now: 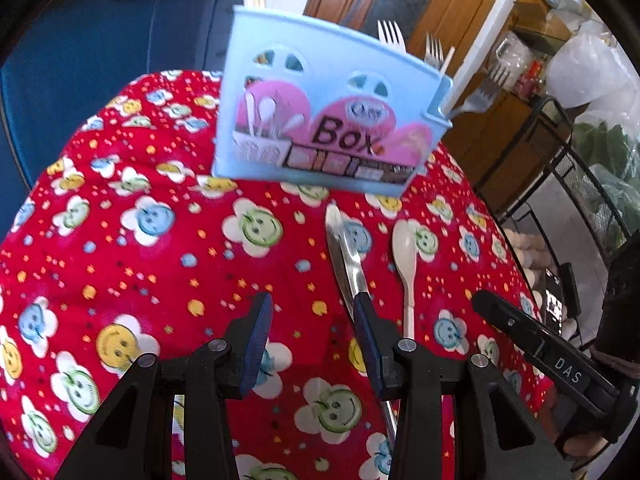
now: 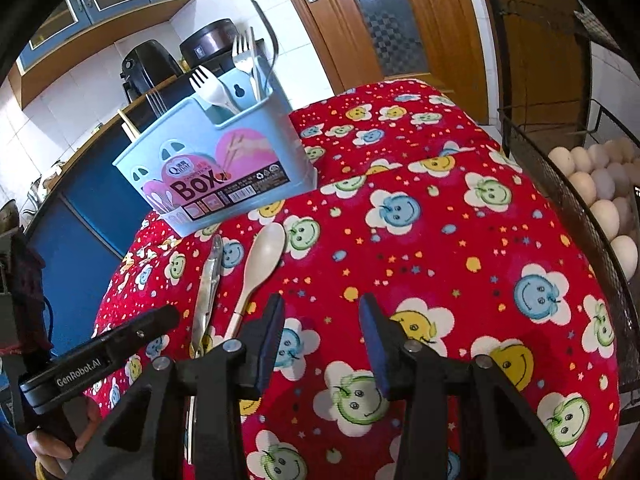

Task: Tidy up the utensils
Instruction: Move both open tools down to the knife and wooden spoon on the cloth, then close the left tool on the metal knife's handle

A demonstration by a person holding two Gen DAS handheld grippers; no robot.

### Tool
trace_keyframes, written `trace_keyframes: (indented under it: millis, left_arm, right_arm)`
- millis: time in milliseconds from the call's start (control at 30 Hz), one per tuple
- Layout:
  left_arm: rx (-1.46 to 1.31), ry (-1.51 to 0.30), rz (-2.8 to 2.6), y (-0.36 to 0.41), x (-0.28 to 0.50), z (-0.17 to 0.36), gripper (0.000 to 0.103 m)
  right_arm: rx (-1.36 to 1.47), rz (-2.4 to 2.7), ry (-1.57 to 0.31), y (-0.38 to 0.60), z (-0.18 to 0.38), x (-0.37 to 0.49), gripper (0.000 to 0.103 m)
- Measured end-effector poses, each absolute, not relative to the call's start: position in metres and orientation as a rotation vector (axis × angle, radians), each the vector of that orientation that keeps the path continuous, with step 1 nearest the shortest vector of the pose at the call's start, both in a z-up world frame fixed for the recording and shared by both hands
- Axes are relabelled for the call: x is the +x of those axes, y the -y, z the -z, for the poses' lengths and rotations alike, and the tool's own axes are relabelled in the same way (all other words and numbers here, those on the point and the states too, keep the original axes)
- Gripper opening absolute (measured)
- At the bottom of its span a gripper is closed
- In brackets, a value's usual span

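Note:
A light blue utensil box (image 1: 328,120) stands on the red smiley cloth (image 1: 160,264); it also shows in the right wrist view (image 2: 224,160). Forks (image 1: 434,52) and a white fork (image 2: 212,88) stand in it. A steel knife (image 1: 344,256) and a cream spoon (image 1: 406,264) lie side by side in front of the box, also seen from the right: the knife (image 2: 208,284), the spoon (image 2: 260,264). My left gripper (image 1: 312,320) is open and empty, its right finger over the knife's handle. My right gripper (image 2: 322,328) is open and empty, right of the spoon.
A black wire rack (image 2: 560,184) with several eggs (image 2: 600,192) stands right of the table. A blue cabinet (image 1: 100,60) is behind on the left, a wooden door (image 2: 360,20) beyond. The other hand-held gripper (image 1: 540,356) shows at the right edge of the left view.

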State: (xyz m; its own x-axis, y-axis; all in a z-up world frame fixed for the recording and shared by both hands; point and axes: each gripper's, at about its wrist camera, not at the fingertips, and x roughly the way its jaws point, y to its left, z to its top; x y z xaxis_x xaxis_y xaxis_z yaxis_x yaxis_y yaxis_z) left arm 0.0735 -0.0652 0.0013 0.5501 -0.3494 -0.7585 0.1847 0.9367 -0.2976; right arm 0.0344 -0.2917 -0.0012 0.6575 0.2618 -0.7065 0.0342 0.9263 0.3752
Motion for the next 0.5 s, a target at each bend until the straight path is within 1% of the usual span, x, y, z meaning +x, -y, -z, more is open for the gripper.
trace_keyframes:
  millis: [167,500]
  left_arm:
    - [-0.184,-0.989,0.35,0.077,0.074,0.009,0.043]
    - [-0.073,-0.982,0.365,0.105,0.074,0.011,0.043]
  right_arm:
    - [0.387,-0.133,-0.852,0.295,0.004,0.033,0.042]
    - [0.402,-0.141,-0.847,0.3,0.006,0.031,0.042]
